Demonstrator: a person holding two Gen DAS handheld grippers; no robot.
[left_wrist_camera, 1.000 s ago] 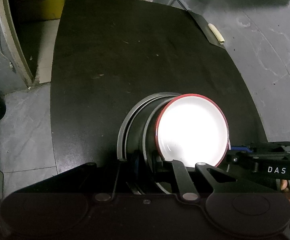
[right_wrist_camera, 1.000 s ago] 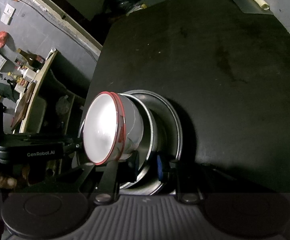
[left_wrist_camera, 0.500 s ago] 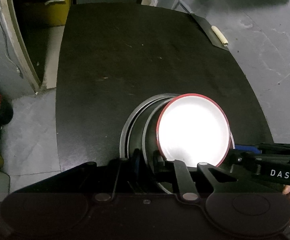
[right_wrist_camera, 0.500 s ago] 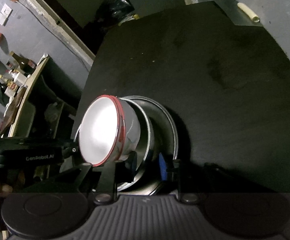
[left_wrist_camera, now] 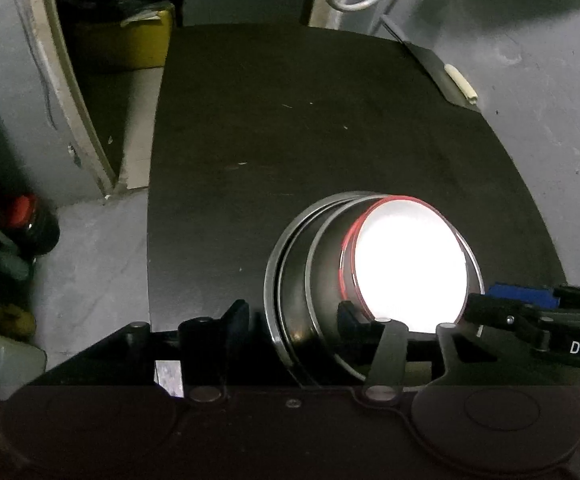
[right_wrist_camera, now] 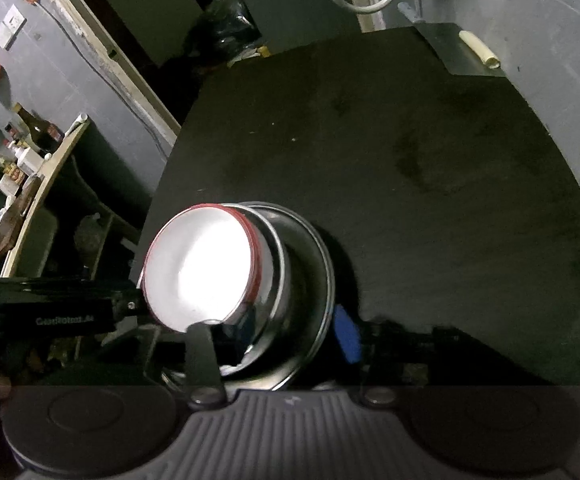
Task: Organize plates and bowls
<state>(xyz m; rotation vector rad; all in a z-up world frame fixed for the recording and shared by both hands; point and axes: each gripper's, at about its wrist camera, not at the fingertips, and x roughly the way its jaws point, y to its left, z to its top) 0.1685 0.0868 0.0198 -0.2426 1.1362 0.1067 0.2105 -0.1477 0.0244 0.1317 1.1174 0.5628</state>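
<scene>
Stack sits near front edge of black table (left_wrist_camera: 290, 128), toward its right half in left-wrist view: white bowl w/ red rim (left_wrist_camera: 408, 264) nested on top of steel bowl (left_wrist_camera: 324, 264), that in turn on wide steel plate (left_wrist_camera: 271, 280). Same stack in right-wrist view, bowl w/ red rim (right_wrist_camera: 200, 266) on top, steel bowl (right_wrist_camera: 280, 264), plate rim (right_wrist_camera: 326, 276) outermost.

Left gripper (left_wrist_camera: 290, 320): jaws apart, just been opening. Near rim of plate and steel bowl lies in the gap, pads not pressing. Right finger (left_wrist_camera: 346, 316) at bowl wall, left finger (left_wrist_camera: 236, 316) clear outside plate rim.

Right gripper (right_wrist_camera: 282, 332): also apart, just been opening. Blue pad (right_wrist_camera: 346, 334) stands off outside plate rim; other finger (right_wrist_camera: 204, 354) crosses in front of white bowl. Stack edge between them, no clamp seen.

Key relation: stack dead ahead of and below both grippers, each one straddling the rim on opposite sides – left from stack's left-front, right from right-front. Both about equally near; neither favoured. Stack round, so no long axis; rim line runs crosswise through each gap.

Judgement: stack looks set down, release step. Next move prob. straight pull back/up. Risk: finger catching rim on exit, tipping top bowl.
</scene>
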